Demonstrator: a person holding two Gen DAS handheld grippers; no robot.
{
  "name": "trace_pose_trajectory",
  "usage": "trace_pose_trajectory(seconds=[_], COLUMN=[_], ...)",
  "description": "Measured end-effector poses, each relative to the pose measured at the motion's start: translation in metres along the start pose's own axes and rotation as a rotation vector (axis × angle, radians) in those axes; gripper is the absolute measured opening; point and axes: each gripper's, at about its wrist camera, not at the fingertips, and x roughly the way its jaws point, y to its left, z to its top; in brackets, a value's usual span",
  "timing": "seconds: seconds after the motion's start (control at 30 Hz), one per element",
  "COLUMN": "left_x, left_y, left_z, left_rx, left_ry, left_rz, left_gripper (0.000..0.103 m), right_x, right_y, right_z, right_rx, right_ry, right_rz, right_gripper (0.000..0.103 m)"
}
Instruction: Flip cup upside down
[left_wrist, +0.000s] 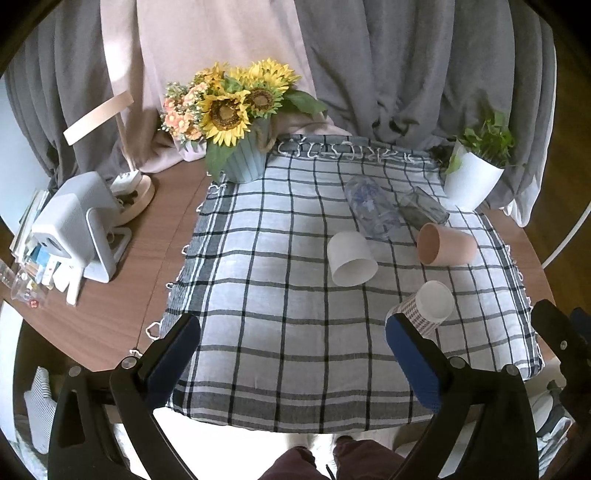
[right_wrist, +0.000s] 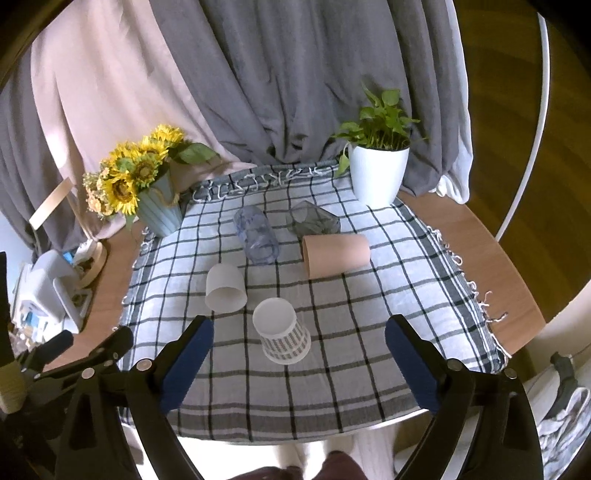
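On a checked cloth (right_wrist: 332, 373) over a wooden table (right_wrist: 480, 236), five cups sit w/ both tools held back. Right gripper (right_wrist: 297, 363) is spread wide, nothing between its blue pads; left gripper (left_wrist: 291, 363) likewise wide apart and empty, near edge.

Patterned paper cup (right_wrist: 282, 338) stands mouth-down, base up, just ahead of the right gripper, near centre. White cup (right_wrist: 225, 288), a little farther and left, also looks inverted, tho its rim faces the lens, so not certain. Pink cup (right_wrist: 336, 255), clear cup (right_wrist: 256, 240) and grey glass (right_wrist: 314, 220) lie on their sides farther back, so prob. one of those is next.

Risks: the pink cup is a smooth tapered cylinder and could roll across the cloth if nudged off-centre. The clear cup looks thin, glossy plastic; a hard squeeze may buckle it or let it squirt out. The faceted grey glass touches the pink cup's far side, so pulling one may shift the other. The soft, rumpled cloth could snag a rim. A reach over the near paper cup could topple it.

Far left a sunflower pot (right_wrist: 159, 210), far right a white planter (right_wrist: 378, 173).
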Motion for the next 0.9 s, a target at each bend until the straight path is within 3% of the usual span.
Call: trace_pose_trajectory(seconds=[0.9], left_x=[-0.0094], left_y=[-0.0001], left_z=[0.0048], left_rx=[-0.005], left_ry=[-0.039], left_rz=[0.018], left_gripper=[0.103], right_x=[-0.0053], right_y=[0.0017], right_z=[0.0038], right_rx=[0.000], right_ry=[-0.029], right_rz=[0.015], right_gripper=[0.096])
